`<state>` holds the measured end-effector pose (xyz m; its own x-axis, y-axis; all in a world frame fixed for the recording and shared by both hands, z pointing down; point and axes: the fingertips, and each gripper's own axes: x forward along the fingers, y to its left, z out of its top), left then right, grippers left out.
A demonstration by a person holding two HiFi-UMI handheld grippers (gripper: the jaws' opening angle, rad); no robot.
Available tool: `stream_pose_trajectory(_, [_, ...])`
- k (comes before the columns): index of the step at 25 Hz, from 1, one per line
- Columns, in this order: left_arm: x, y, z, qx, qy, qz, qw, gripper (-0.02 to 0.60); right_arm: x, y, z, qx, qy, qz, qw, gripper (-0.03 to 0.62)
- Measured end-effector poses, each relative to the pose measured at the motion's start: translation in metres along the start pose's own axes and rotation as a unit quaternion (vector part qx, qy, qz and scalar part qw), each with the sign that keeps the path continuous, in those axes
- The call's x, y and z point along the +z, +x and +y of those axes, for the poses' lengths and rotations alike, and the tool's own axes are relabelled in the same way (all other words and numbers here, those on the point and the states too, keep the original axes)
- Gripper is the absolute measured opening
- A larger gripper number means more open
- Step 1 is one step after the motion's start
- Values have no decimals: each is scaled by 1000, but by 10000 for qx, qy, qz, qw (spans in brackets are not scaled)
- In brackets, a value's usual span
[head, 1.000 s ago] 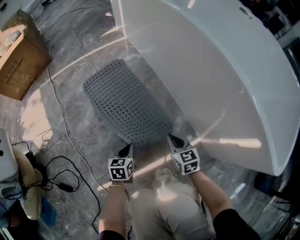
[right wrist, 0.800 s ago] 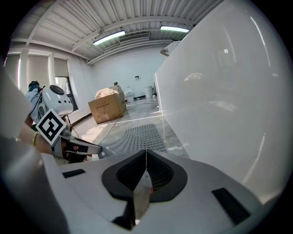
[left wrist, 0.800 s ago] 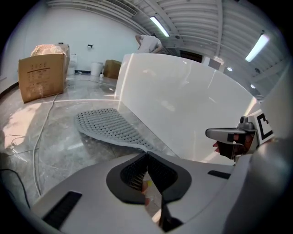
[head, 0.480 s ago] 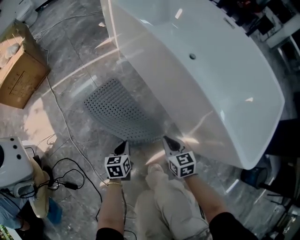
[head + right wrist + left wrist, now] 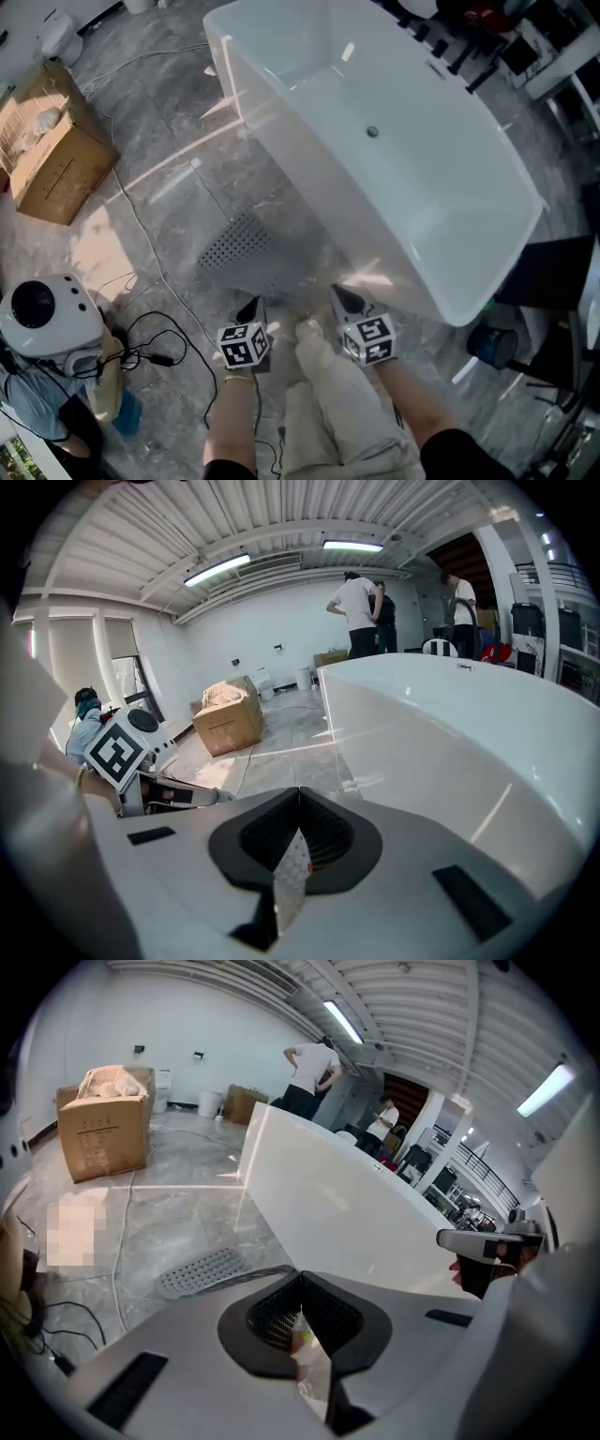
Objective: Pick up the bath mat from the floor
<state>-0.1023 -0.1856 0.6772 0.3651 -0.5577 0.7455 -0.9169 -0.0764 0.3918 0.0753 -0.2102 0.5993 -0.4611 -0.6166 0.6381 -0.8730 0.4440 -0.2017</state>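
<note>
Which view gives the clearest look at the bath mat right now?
Head view: the bath mat shows almost whole, its near edge pinched by left gripper and right gripper. The left gripper view shows its far end and the pinched edge; the right gripper view only a pinched sliver.

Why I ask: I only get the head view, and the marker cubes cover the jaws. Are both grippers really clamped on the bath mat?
Observer: Yes for the left gripper. Its own view shows the jaws shut on the near edge of the bath mat.
Operator: And the right one?
Observer: The right gripper has its jaws closed on a thin strip of the mat, seen edge-on.
Operator: Is anyone close by?
Observer: The gripper views show people standing beyond the far end of the bathtub, well away from the mat.
</note>
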Motion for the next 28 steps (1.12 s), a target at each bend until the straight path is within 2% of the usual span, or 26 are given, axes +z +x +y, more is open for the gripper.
stream_pose_trajectory(6, [20,-73,-34,37,-81,-8,10000,6,36,-62,26,131,42,50,9999,11])
stream_pose_trajectory(12, [34,-144,-70,14,23,-133,9999,6,73,-126,51,39,143,-162,9998,11])
stream_pose_trajectory(21, [38,-237,-113,-73,-40,-515,9986,5,82,-204,86,-21,67,-379,9993,11])
stream_pose_trajectory(28, [35,-302,-140,-152,100,-843,9963,5,78,-256,120,38,14,-555,9984,11])
